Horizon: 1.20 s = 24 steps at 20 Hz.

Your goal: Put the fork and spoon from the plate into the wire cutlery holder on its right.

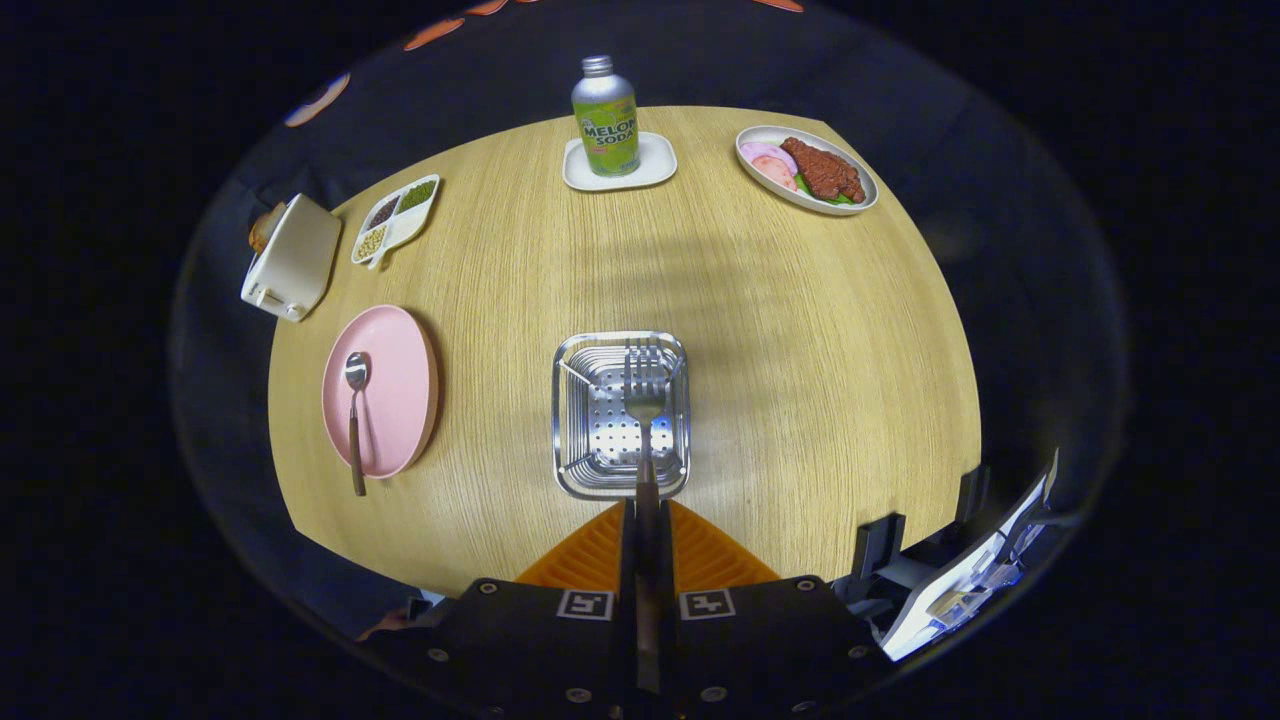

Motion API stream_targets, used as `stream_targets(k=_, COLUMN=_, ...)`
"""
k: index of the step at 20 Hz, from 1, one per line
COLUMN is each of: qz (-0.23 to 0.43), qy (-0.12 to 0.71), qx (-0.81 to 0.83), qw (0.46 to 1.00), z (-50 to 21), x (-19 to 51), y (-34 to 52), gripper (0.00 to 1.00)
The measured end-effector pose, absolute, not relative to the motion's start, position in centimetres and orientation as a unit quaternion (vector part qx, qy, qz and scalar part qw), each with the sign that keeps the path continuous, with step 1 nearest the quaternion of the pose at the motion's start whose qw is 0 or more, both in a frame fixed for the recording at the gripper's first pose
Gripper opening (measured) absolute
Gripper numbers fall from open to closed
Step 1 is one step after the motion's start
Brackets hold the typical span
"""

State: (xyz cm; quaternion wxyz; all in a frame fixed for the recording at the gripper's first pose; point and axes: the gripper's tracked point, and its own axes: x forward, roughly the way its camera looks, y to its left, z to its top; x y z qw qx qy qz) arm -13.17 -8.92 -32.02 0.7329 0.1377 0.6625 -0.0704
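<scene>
I have the gripper (647, 520) closed tight on the fork (645, 420), both fingers pressing its dark handle, with the tines pointing forward and hanging over the wire cutlery holder (572, 440) just ahead of my fingertips. Whether the fork's head touches the basket's perforated bottom I cannot tell. The wooden table (800, 350) has a broad bare stretch to the right of the holder, running out to its curved edge, and another open band beyond the holder toward the far side. Left of the holder, well apart from it, the pink plate (395, 400) sits close to the table's left edge, and the spoon (355, 400) lies on it with the bowl pointing away from me and the handle's end sticking out over the near rim. Farther back on the left, a white divided dish (397, 218) holds three sorts of small grains or beans, with a white toaster (292, 258) beside it at the table's edge. At the far edge a green soda bottle (606, 120) stands upright on a small white tray (652, 165), and to its right an oval dish (760, 140) carries sliced meat and a brown cutlet.
</scene>
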Motion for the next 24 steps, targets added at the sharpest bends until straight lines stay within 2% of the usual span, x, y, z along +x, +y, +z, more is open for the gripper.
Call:
stream_targets(k=7, qz=-0.09, qy=0.643, qx=0.161, qw=0.743, z=-31.7, x=-12.1, y=-9.4, gripper=0.1)
stream_targets(k=11, qz=-0.09, qy=0.61, qx=0.166, qw=0.77, z=-31.2, x=-9.8, y=-8.8, gripper=0.19)
stream_targets(k=12, qz=-0.091, qy=0.598, qx=0.169, qw=0.779, z=-31.0, x=-9.1, y=-8.5, gripper=0.25)
stream_targets(k=15, qz=-0.084, qy=0.553, qx=0.173, qw=0.811, z=-29.7, x=-6.6, y=-7.3, gripper=0.3)
stream_targets(k=17, qz=-0.074, qy=0.533, qx=0.168, qw=0.826, z=-29.0, x=-5.5, y=-6.1, gripper=0.41)
stream_targets(k=18, qz=-0.065, qy=0.527, qx=0.165, qw=0.831, z=-28.6, x=-5.2, y=-5.2, gripper=0.53)
stream_targets(k=19, qz=-0.053, qy=0.522, qx=0.162, qw=0.836, z=-28.2, x=-4.7, y=-4.2, gripper=0.58)
stream_targets(k=20, qz=-0.041, qy=0.519, qx=0.158, qw=0.839, z=-28.0, x=-4.4, y=-3.0, gripper=0.7)
stream_targets(k=23, qz=-0.004, qy=0.522, qx=0.15, qw=0.84, z=-27.7, x=-3.8, y=1.1, gripper=0.85)
stream_targets(k=24, qz=0.008, qy=0.526, qx=0.149, qw=0.837, z=-27.9, x=-3.6, y=2.5, gripper=0.87)
